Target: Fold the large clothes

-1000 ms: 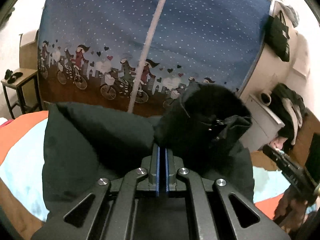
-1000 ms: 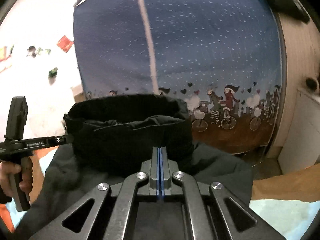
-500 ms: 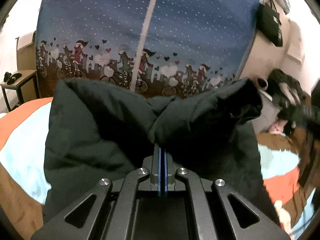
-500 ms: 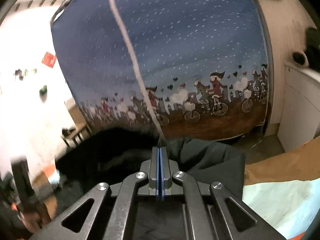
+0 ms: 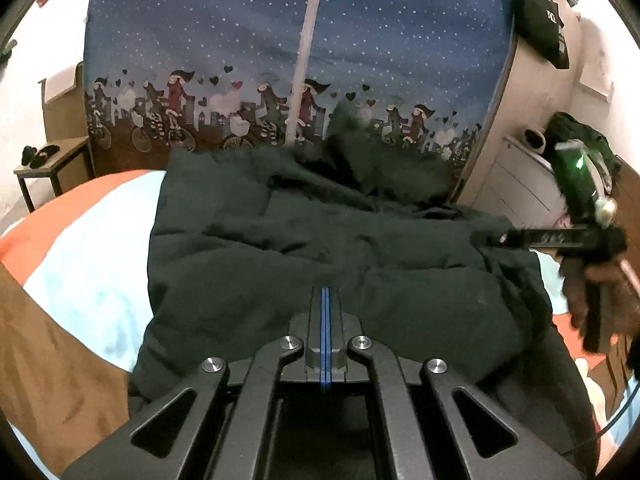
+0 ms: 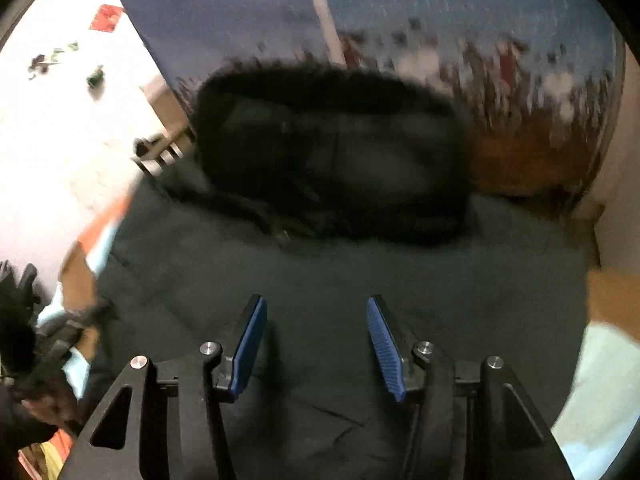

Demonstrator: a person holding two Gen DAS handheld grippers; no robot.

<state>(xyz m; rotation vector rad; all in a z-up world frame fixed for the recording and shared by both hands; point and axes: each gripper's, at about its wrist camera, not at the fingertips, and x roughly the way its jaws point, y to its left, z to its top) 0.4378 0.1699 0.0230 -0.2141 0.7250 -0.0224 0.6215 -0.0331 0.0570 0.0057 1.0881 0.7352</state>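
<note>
A large dark green padded coat (image 5: 320, 240) lies spread on the bed, its hood or collar bunched at the far side (image 6: 332, 160). My left gripper (image 5: 325, 292) is shut, its blue pads pressed together on the coat's near edge. My right gripper (image 6: 316, 320) is open and empty just above the coat's flat fabric (image 6: 360, 264). It also shows in the left wrist view (image 5: 560, 236) at the coat's right edge. The right wrist view is motion-blurred.
The bed cover (image 5: 92, 256) is light blue, orange and brown. A blue curtain (image 5: 280, 40) with bicycle figures hangs behind the bed. A small side table (image 5: 52, 164) stands at left. A white cabinet (image 5: 516, 184) with piled clothes stands at right.
The coat, held lifted and bunched before, now lies lowered and spread on the bed. My right gripper has opened and let go of it. My left gripper stays shut on it.
</note>
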